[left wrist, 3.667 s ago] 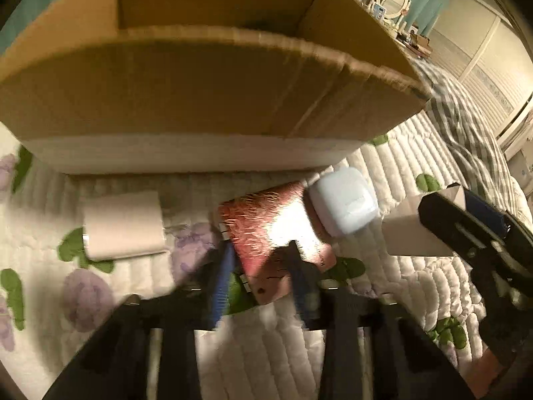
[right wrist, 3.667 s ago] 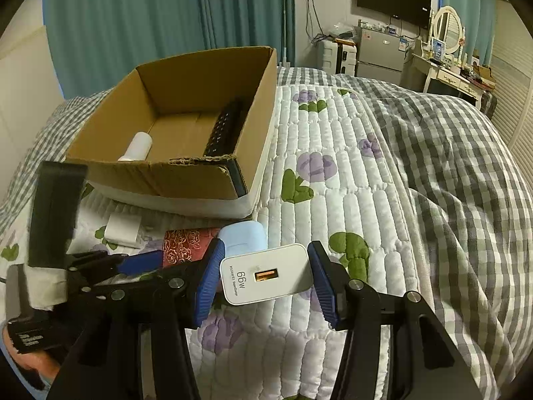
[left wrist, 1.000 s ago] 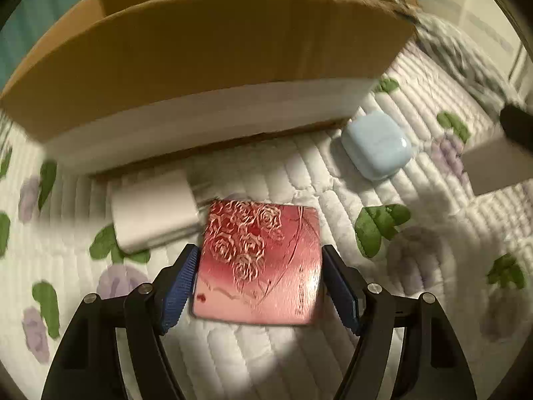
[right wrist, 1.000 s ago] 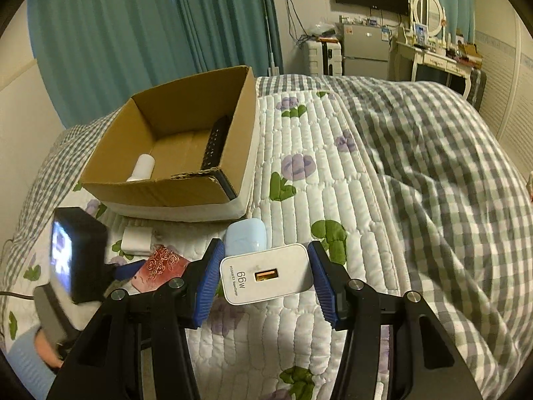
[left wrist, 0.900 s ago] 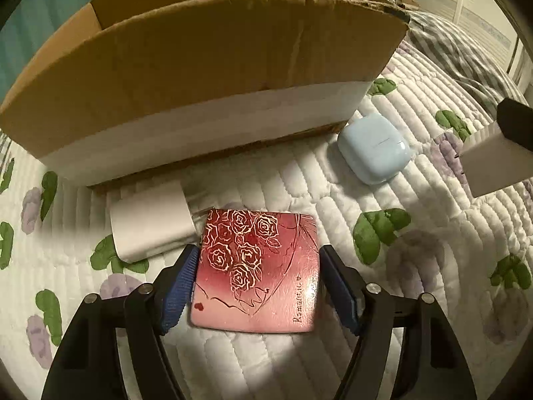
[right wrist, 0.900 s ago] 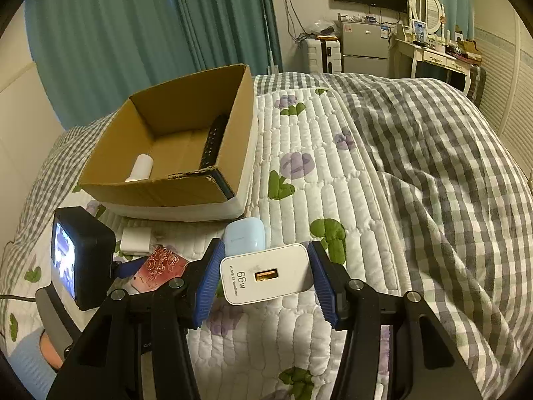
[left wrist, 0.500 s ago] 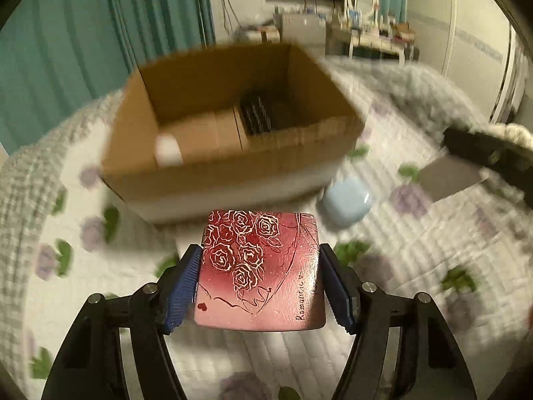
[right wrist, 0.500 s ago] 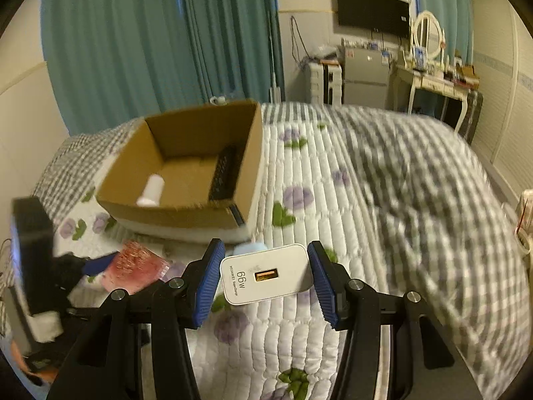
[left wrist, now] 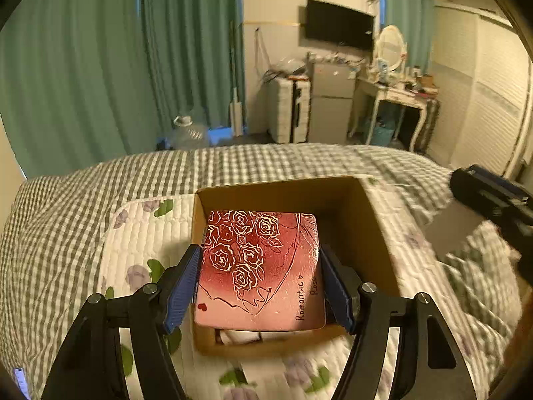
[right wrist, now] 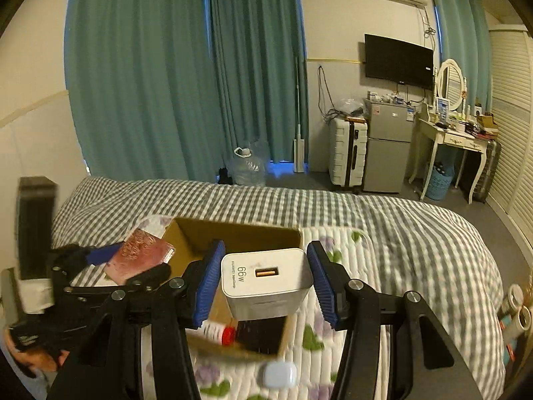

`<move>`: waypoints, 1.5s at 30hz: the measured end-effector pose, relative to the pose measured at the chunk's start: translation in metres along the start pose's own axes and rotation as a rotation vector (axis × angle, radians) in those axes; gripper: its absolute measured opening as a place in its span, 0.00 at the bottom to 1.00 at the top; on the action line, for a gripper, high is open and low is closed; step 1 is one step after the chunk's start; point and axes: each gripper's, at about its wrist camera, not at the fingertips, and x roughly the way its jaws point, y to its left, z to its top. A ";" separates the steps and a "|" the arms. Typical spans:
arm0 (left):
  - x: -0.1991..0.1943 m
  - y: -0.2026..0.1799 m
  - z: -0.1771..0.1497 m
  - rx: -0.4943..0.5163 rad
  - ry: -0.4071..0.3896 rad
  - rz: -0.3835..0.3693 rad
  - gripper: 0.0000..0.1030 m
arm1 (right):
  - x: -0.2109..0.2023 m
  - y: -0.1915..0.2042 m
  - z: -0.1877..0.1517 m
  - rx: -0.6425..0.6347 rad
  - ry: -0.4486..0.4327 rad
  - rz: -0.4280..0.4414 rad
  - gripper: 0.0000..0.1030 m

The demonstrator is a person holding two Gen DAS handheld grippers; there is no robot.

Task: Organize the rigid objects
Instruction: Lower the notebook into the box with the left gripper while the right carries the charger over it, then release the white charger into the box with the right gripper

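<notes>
On the left, the left gripper (left wrist: pixel 260 283) held a flat, square, red case with white roses drawn on it (left wrist: pixel 261 268). Its blue pads (left wrist: pixel 182 288) pressed on the two side edges of the case, so the jaws were clamped on it. The case lay flat, high over the open brown cardboard box (left wrist: pixel 376 233) on the bed. It hung right above the box's opening, a little nearer the box's close wall than its far wall. The words on the case ran away from the camera, toward the far wall of the box.

Inside the box, under the case, a white roll-shaped thing (left wrist: pixel 238 336) peeked out by the near wall. In the right wrist view a small bottle with a red cap (right wrist: pixel 216 330) and a dark flat thing (right wrist: pixel 263 331) also lay in the box.

To the right of the box's middle, the right gripper (right wrist: pixel 265 278) held a white, blocky plastic charger with "66W" printed on it (right wrist: pixel 266 281). Its jaws were squeezed on the charger's two sides. The charger hung over the right part of the box, close to the right wall.

A small pale blue rounded case (right wrist: pixel 279 375) sat on the white quilt with purple flowers (left wrist: pixel 133 233), just outside the box's near wall.

I think both things only needed to go straight down into the box. The left gripper looked better centred over the opening, so it could probably let go first.
</notes>
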 end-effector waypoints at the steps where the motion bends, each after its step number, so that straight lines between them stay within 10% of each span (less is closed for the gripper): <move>1: 0.017 0.003 0.001 -0.006 0.017 0.012 0.68 | 0.010 0.000 0.001 0.002 0.007 0.006 0.50; 11: 0.079 0.006 -0.012 -0.007 0.062 -0.028 0.71 | 0.058 -0.003 -0.023 0.011 0.060 0.058 0.50; 28: 0.011 0.068 -0.002 -0.052 -0.043 0.047 0.81 | 0.126 0.030 -0.012 0.023 0.100 0.065 0.57; 30: 0.003 0.073 -0.008 -0.059 -0.053 0.054 0.81 | 0.118 0.031 -0.011 0.036 0.061 0.047 0.74; 45: -0.087 0.066 -0.067 -0.084 -0.078 0.077 0.85 | -0.051 0.024 -0.043 -0.047 0.012 -0.095 0.96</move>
